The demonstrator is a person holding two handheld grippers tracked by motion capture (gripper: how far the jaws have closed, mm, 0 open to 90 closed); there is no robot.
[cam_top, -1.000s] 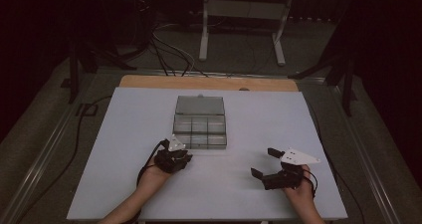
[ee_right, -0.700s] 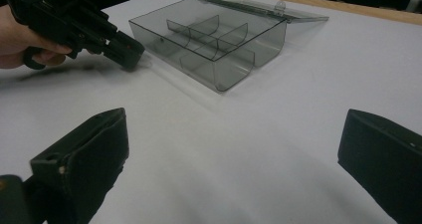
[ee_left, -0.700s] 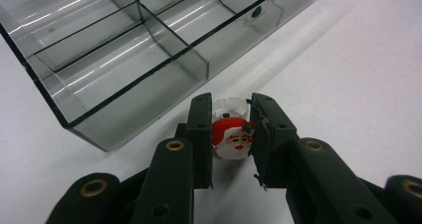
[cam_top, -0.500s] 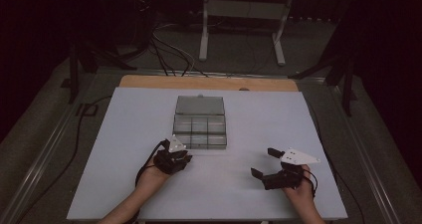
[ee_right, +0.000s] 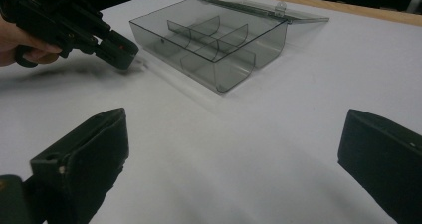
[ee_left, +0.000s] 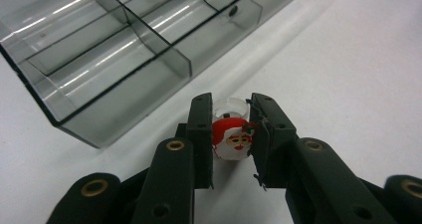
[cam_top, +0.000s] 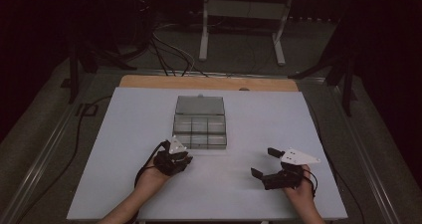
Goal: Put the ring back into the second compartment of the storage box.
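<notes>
A: What is in hand here?
B: A small Santa ring (ee_left: 233, 138), red cap and painted face on a clear band, pinched between the two black jaws of the left gripper (ee_left: 231, 140), which are closed against its sides. It sits right at the jaw tips, low over the white desk (ee_left: 358, 59)

A: And what lies around that gripper?
B: Just ahead of its jaws and a little to their left is a smoky clear compartment box (ee_left: 119, 50), its near wall close to the ring but not touching it. From above, the left gripper (cam_top: 172, 160) rests just before the box's (cam_top: 200, 129) near left corner, and the lid (cam_top: 199, 105) lies open flat on the far side

A: The other gripper?
B: The right gripper (cam_top: 263, 163) stands well apart to the right, jaws spread wide with nothing between them. In its own view the bare desk (ee_right: 278, 134) shows between its jaws, with the box (ee_right: 209, 40) farther ahead and the left gripper (ee_right: 117, 49) off to the upper left
</notes>
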